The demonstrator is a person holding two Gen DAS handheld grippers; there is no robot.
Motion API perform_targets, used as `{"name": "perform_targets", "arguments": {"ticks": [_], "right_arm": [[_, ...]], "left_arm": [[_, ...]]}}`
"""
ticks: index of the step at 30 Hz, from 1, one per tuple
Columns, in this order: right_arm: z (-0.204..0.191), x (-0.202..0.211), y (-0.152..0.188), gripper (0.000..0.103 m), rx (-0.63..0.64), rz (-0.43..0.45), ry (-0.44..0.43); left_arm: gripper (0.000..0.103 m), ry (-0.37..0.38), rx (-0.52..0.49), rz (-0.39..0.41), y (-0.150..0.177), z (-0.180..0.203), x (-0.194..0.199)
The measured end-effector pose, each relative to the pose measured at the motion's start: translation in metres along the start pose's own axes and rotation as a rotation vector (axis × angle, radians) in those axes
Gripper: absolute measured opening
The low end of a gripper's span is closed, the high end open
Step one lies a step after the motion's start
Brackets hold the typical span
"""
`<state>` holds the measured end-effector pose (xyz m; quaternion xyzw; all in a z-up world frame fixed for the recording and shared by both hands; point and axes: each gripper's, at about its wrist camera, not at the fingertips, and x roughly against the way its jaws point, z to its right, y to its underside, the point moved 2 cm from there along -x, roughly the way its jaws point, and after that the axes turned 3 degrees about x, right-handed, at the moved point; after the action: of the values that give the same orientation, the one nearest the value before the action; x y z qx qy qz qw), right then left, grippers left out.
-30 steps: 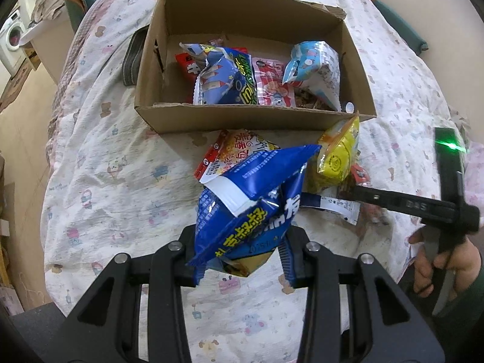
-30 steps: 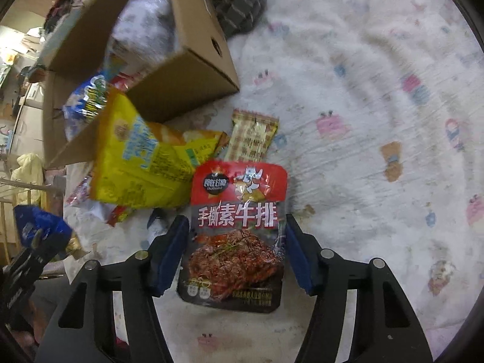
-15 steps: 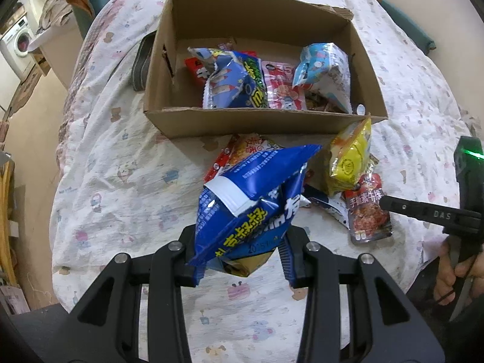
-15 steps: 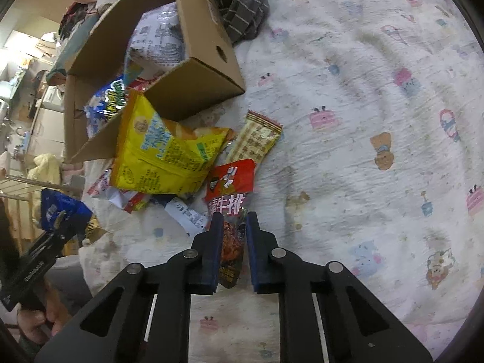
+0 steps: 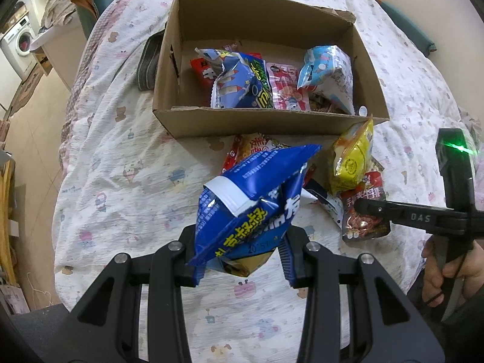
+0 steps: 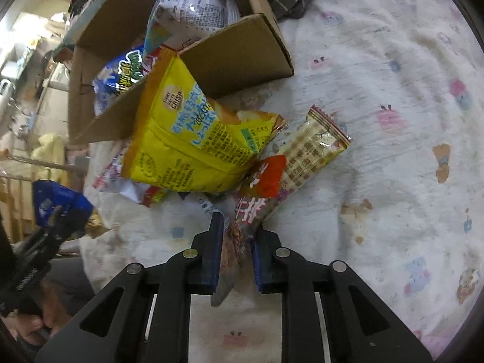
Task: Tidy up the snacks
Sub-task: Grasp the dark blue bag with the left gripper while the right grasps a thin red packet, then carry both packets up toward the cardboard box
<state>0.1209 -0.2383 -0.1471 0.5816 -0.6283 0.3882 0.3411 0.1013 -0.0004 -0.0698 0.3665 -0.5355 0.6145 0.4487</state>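
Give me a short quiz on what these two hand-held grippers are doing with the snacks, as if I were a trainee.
1. True or false: the left hand-held gripper is empty.
2. Which packet is between the fingers of the right hand-held gripper? A) the yellow bag B) the red packet C) the beige bar
3. Fill in: the yellow bag lies outside the cardboard ____, against its front wall.

Key
1. False: it holds the blue bag.
2. B. Its jaws have just been closing, and the red packet is pinched edge-on between them.
3. box
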Motion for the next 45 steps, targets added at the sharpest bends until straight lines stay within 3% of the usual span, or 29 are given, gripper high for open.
{"name": "perform_targets", "arguments": {"ticks": [5,14,24,35,45], "right_arm": [[-0.005,0.015,0.005,0.01,0.027,0.03,0.015],[0.0,0.069,0.017,0.009,0.038,0.185,-0.058],[-0.018,0.135,0.028,0.009,0.06,0.373,-0.22],[-0.055,0.182,-0.016,0.009,0.14,0.493,-0.295],[-0.075,0.18,-0.072,0.009,0.172,0.512,-0.307]], "left_arm": [[0.035,-0.002,0.005,-0.003,-0.002,-0.001,-0.002],[0.035,-0.01,-0.011,0.011,-0.002,0.005,0.001],[0.035,-0.009,-0.005,0.046,-0.004,0.001,0.023],[0.035,0.005,-0.016,0.127,-0.051,0.004,0.058],[0.035,0.002,-0.037,0.171,-0.106,0.004,0.062]]}}
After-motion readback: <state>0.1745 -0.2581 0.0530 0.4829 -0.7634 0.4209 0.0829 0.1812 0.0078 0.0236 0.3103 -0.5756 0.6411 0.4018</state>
